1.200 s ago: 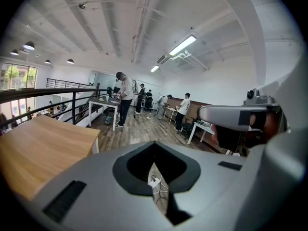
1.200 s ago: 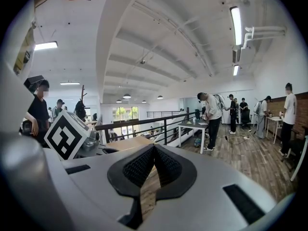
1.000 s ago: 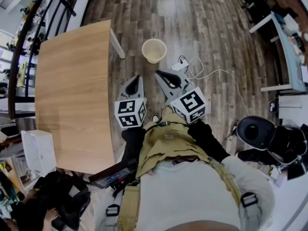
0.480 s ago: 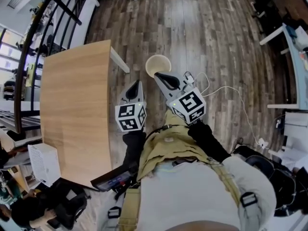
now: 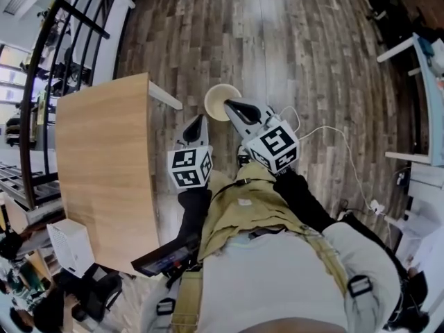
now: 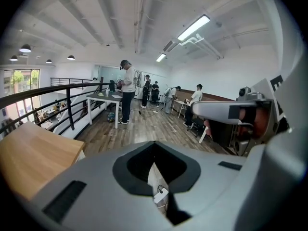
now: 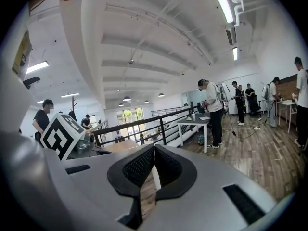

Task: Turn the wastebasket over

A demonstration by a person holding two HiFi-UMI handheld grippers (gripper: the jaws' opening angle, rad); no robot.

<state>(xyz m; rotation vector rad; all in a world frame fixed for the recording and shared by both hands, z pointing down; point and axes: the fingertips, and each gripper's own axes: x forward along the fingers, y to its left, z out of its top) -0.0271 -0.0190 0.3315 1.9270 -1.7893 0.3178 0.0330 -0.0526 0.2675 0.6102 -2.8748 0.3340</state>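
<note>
The wastebasket (image 5: 217,100) is a small cream bucket standing upright on the wooden floor, its open mouth facing up, seen only in the head view. My right gripper (image 5: 232,105) is shut and empty; in the head view its tip lies at the basket's near right rim, and I cannot tell whether it touches. My left gripper (image 5: 198,121) is also shut and empty, a little short of the basket on its near left. Both gripper views look out level across the room past shut jaws, the left gripper (image 6: 154,150) and the right gripper (image 7: 154,150), and neither shows the basket.
A wooden table (image 5: 104,165) stands at the left, its white leg (image 5: 166,96) close to the basket. A white power strip (image 5: 272,111) with a cable (image 5: 326,132) lies on the floor to the right. A black railing (image 5: 48,54) runs at far left. Several people stand at desks (image 6: 127,93).
The person has walked forward, and both grippers have closed in on the wastebasket. The right gripper's tip now reaches its rim in the head view. Both jaws stayed shut.
</note>
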